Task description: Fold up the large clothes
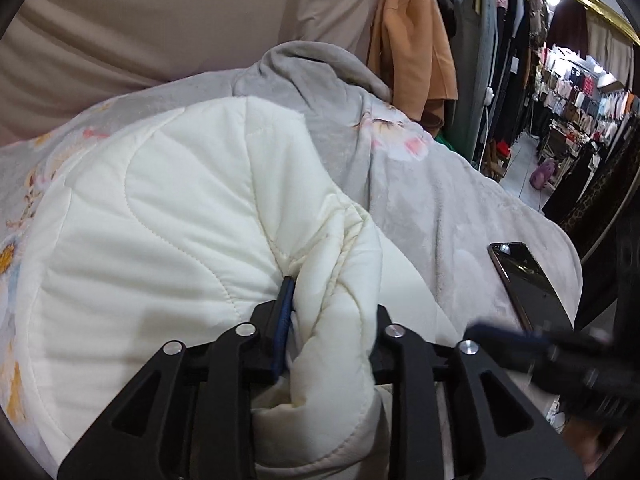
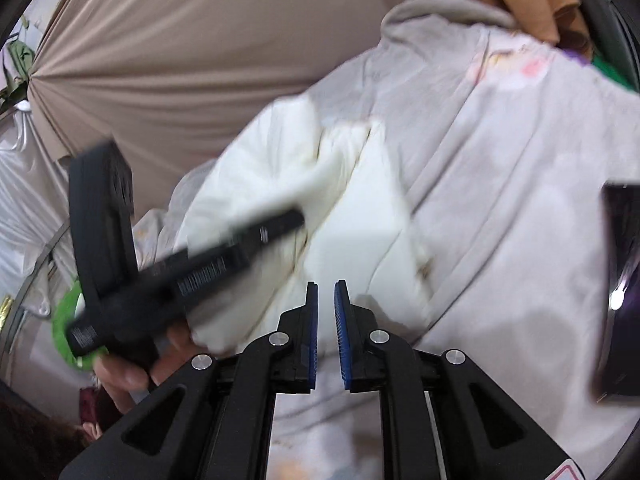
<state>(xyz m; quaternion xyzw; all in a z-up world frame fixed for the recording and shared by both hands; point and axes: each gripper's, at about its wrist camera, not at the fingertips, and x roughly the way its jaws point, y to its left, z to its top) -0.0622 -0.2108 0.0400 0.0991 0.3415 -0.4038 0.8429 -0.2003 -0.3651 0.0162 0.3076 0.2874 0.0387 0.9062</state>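
Observation:
A white quilted jacket (image 1: 160,220) lies bunched on a grey floral blanket (image 1: 440,200). My left gripper (image 1: 332,300) is shut on a thick rolled fold of the jacket; its left blue pad (image 1: 284,320) shows, and the cloth hides the other. The right wrist view shows the jacket (image 2: 360,200) and the left gripper (image 2: 298,218), blurred, reaching into it from the left in a person's hand (image 2: 124,372). My right gripper (image 2: 325,292) hovers over the blanket (image 2: 500,160) just short of the jacket, with a narrow gap between its blue pads and nothing in it. It also appears as a dark blur, the right gripper (image 1: 540,344).
A dark phone (image 1: 520,276) lies on the blanket at the right, also the phone (image 2: 624,280). A beige curtain (image 1: 160,20) hangs behind. An orange garment (image 1: 416,40) and clothes racks (image 1: 568,100) stand at the right. A green ring (image 2: 64,320) sits at the lower left.

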